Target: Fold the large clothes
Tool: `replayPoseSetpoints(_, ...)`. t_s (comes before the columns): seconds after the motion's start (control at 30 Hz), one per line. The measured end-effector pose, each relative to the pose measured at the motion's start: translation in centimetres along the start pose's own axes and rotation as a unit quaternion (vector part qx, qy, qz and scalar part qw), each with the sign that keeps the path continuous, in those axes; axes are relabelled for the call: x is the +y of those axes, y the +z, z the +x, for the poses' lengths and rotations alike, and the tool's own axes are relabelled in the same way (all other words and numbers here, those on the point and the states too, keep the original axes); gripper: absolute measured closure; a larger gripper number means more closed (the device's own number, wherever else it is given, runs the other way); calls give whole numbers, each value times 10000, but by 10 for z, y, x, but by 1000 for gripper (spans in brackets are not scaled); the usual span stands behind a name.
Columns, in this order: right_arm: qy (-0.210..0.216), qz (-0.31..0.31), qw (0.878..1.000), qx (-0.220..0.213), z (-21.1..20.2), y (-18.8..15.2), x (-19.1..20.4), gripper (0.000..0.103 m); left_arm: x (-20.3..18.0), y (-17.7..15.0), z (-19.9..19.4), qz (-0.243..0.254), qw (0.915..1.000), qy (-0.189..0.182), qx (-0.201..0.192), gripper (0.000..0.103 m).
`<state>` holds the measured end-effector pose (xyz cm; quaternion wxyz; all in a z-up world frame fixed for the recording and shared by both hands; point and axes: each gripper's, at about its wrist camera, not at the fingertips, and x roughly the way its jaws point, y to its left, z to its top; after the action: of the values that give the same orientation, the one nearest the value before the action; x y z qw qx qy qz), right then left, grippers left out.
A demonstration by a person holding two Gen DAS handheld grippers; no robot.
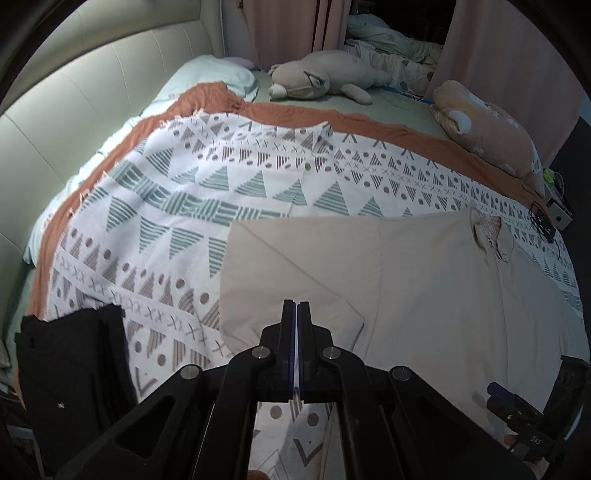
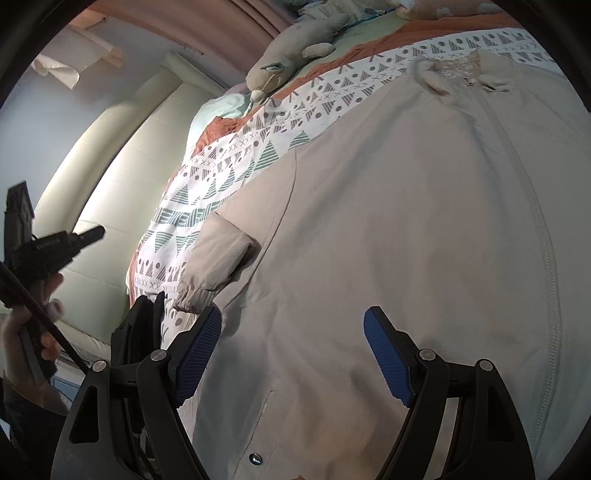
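Bed, left to right: cream padded headboard (image 1: 74,122) at 10 o'clock, black folded clothes (image 1: 74,373) at 8, patterned blanket (image 1: 177,206) with rust border across the middle, beige jacket (image 1: 443,295) flat on it at 4, one sleeve folded in. Plush toy (image 1: 325,75) at 12, pink curtains (image 1: 509,66) behind. Left gripper (image 1: 296,314) clenched, nothing between its jaws. Right gripper (image 2: 291,350) released, spread over the jacket, not touching.

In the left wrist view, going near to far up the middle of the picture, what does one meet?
Left gripper, shut and empty → beige jacket, one sleeve folded across it → patterned blanket → orange blanket edge → green sheet → plush animal → pink curtain.
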<state>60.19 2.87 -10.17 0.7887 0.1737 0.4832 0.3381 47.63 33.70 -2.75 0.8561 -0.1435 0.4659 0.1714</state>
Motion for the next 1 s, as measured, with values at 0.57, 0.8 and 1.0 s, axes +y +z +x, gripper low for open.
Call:
replayPoseSetpoints(0.57, -210, -940, 9953, 100, -18, -35, 46, 25, 65, -78, 74, -1059, 9900, -817, 442, 100)
replayPoseSetpoints(0.8, -278, -1203, 9921, 241, 4, -40, 63, 25, 67, -93, 82, -852, 9908, -970, 418, 100)
replayPoseSetpoints(1.0, -459, -1392, 9887, 303, 18, -45, 74, 25, 67, -95, 85, -719, 9920, -995, 282, 100)
